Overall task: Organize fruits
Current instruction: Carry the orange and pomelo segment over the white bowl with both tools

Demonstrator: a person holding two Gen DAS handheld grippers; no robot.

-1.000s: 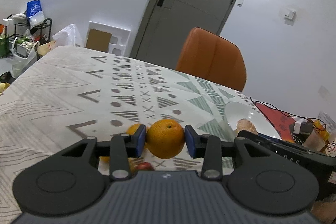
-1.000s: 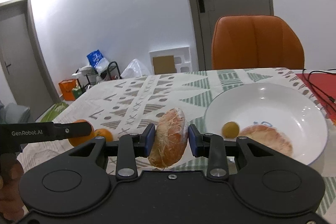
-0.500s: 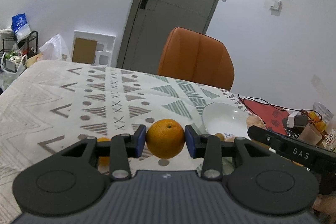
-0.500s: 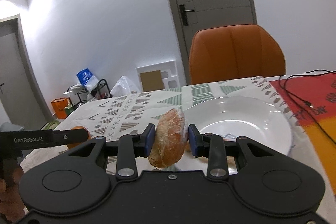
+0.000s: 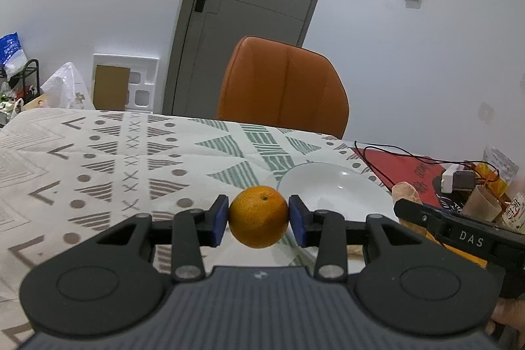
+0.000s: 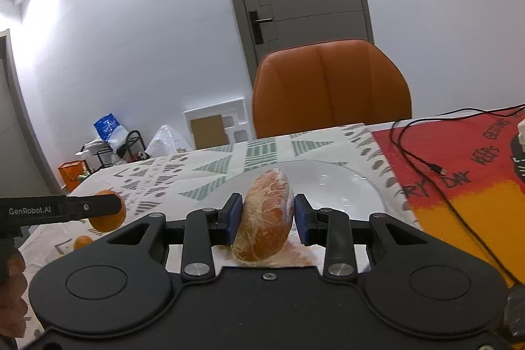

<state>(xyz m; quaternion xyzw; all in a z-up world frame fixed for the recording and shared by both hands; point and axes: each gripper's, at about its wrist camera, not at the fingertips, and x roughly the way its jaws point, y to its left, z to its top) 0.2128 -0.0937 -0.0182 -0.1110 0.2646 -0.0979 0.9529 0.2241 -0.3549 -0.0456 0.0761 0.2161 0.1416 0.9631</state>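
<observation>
Left gripper (image 5: 259,220): blue pads clamped on one orange (image 5: 258,216), round, pebbled skin, stem dimple facing up. It hangs clear of the tablecloth (image 5: 98,159), with the white plate (image 5: 331,186) just beyond at 1 o'clock.

Right gripper (image 6: 267,215): pads closed on a peeled pomelo segment (image 6: 267,214), elongated, pale orange-pink with white pith webbing, glossy as if film-wrapped, standing on end and leaning slightly. It sits over the near part of the plate (image 6: 344,186); whether it touches the plate cannot be told.

Edges and room: the plate's right rim lies just beside the red and yellow mat (image 6: 459,173), which carries a black cable (image 6: 423,159). The patterned cloth is open from 9 to 11 o'clock in the left wrist view. An orange chair (image 5: 282,87) stands at the table's far edge at 12 o'clock, with a grey door (image 5: 256,5) behind it.

Count: two oranges seen in the right wrist view, the held one at 9 o'clock and one smaller orange fruit (image 6: 82,241) on the cloth below it. One pomelo segment is held, one plate and two grippers.
</observation>
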